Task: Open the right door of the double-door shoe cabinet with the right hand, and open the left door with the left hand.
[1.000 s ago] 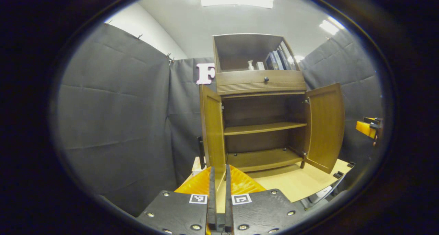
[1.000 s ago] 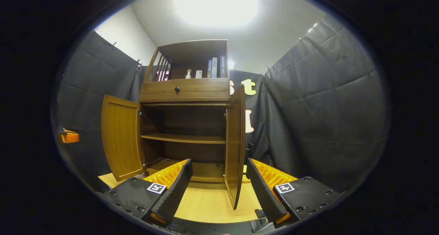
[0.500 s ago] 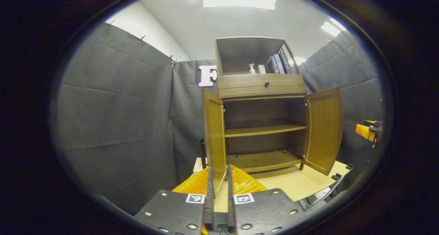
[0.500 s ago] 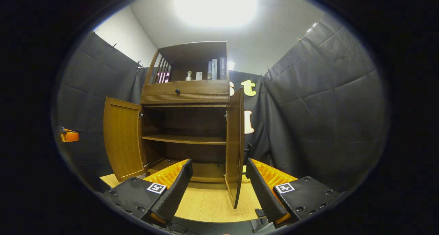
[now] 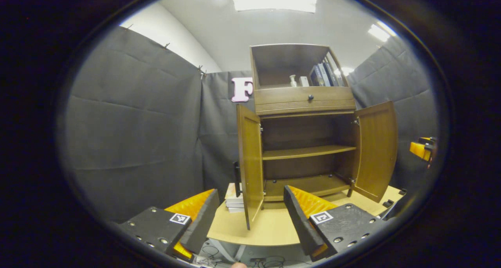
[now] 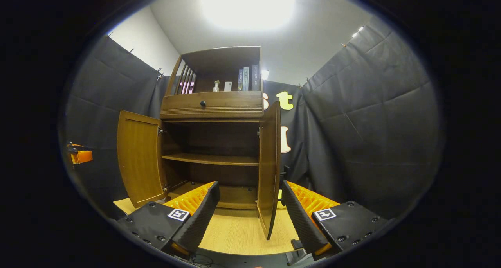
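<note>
Left gripper view: left gripper (image 5: 250, 221) is hanging wide, gripping nothing. Left door (image 5: 249, 164) is standing edge-on at 12 o'clock, between the fingers and apart from both, long axis upright. Right door (image 5: 375, 150) is swinging out at 2 o'clock. Cabinet (image 5: 305, 99) is showing dark wood and bare shelves.

Right gripper view: right gripper (image 6: 250, 217) is also gaping, empty. Right door (image 6: 269, 168) is standing edge-on at 12 o'clock, untouched; left door (image 6: 139, 156) is at 10 o'clock. Both look open; withdrawing likely remains.

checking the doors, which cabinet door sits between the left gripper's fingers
The left door, standing edge-on between the open left gripper fingers; the right door hangs farther off, its inner face showing.
</note>
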Tool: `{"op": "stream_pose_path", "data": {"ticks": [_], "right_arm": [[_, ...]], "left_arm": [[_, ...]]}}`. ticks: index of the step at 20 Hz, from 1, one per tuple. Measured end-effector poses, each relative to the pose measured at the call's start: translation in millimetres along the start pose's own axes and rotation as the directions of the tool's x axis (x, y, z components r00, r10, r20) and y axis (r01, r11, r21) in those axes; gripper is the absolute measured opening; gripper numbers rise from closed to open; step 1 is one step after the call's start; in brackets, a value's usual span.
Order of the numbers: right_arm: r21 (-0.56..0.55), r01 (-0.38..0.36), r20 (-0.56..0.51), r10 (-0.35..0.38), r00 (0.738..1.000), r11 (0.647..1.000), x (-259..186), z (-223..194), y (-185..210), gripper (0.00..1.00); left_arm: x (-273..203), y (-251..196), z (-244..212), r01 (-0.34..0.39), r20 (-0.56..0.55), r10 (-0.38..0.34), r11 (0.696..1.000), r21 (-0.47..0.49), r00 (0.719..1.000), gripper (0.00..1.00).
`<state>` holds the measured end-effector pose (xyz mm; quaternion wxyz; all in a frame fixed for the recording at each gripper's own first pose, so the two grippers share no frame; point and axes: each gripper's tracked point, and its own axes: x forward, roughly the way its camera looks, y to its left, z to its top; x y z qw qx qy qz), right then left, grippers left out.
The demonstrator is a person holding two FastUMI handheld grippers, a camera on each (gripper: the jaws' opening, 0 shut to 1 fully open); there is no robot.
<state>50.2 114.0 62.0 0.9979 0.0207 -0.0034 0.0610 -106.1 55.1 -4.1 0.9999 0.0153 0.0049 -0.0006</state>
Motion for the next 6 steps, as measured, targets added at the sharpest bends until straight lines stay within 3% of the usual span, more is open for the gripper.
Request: {"op": "stream_pose_path", "data": {"ticks": [6], "right_arm": [[0.009,0.004,0.004,-0.004,1.0,1.0,3.0,2.9,0.3,0.99]], "left_arm": [[4.5,2.4,1.9,-0.013,0.006,0.013,1.0,0.016,1.0,0.95]]}}
